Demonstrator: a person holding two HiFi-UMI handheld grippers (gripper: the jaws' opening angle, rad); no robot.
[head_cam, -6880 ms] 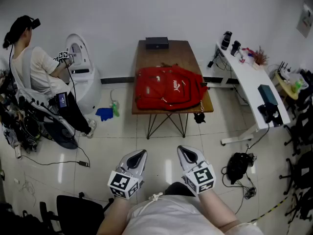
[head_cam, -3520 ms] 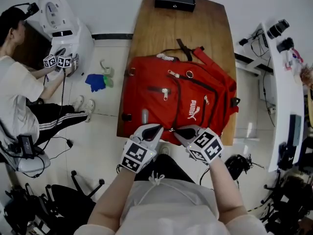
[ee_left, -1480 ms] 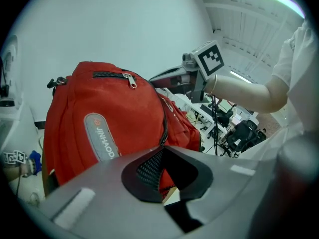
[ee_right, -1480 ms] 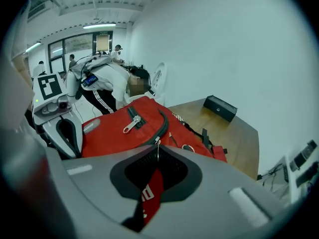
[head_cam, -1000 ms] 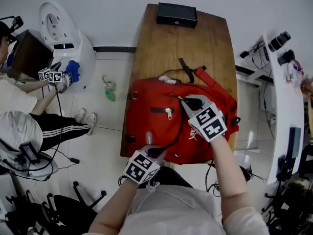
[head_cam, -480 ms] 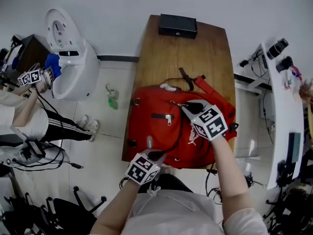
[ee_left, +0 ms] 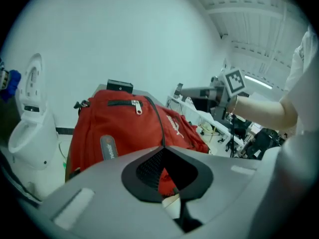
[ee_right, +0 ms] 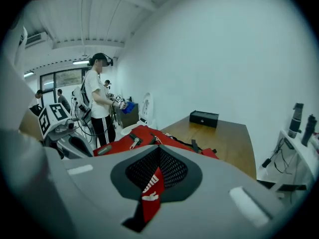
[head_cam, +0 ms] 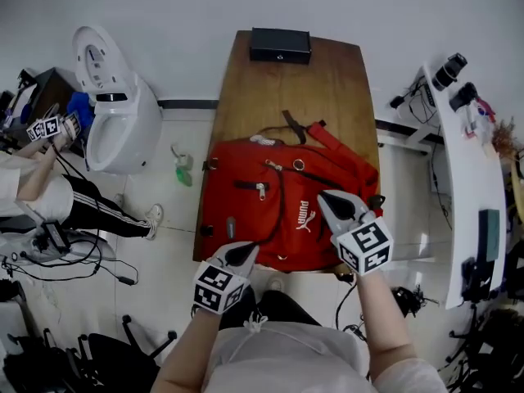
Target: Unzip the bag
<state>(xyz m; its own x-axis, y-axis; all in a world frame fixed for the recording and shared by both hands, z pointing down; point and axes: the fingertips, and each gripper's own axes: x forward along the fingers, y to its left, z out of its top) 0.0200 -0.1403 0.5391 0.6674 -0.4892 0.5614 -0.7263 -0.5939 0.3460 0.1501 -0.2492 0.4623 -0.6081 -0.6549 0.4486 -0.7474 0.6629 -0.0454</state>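
The left tool (head_cam: 243,253) sits nearest, its jaws drawn together to a tip, leaving only a thin slit behind it. The tip lies at the near edge of the red backpack (head_cam: 270,211). A black seam line (head_cam: 280,203) starts there and runs away up the front of the backpack. Red fabric shows through the slit; whether any is pinched cannot be told.

The right tool (head_cam: 332,204) is a little farther on and off to the right, over the near right part of the backpack. Its jaws are likewise closed to a narrow slit. In the right gripper view the white logo (head_cam: 307,216) shows through that slit; from above the logo lies just left of the tip.

Beyond both tools the backpack spreads flat across the wooden counter (head_cam: 327,88). A front-pocket zipper pull (head_cam: 260,191) lies ahead of the left tool, and a ring pull (head_cam: 299,164) ahead and left of the right one. The straps (head_cam: 288,125) trail off the far edge of the backpack. A black box (head_cam: 280,45) stands at the far end of the counter, well apart from both tools.
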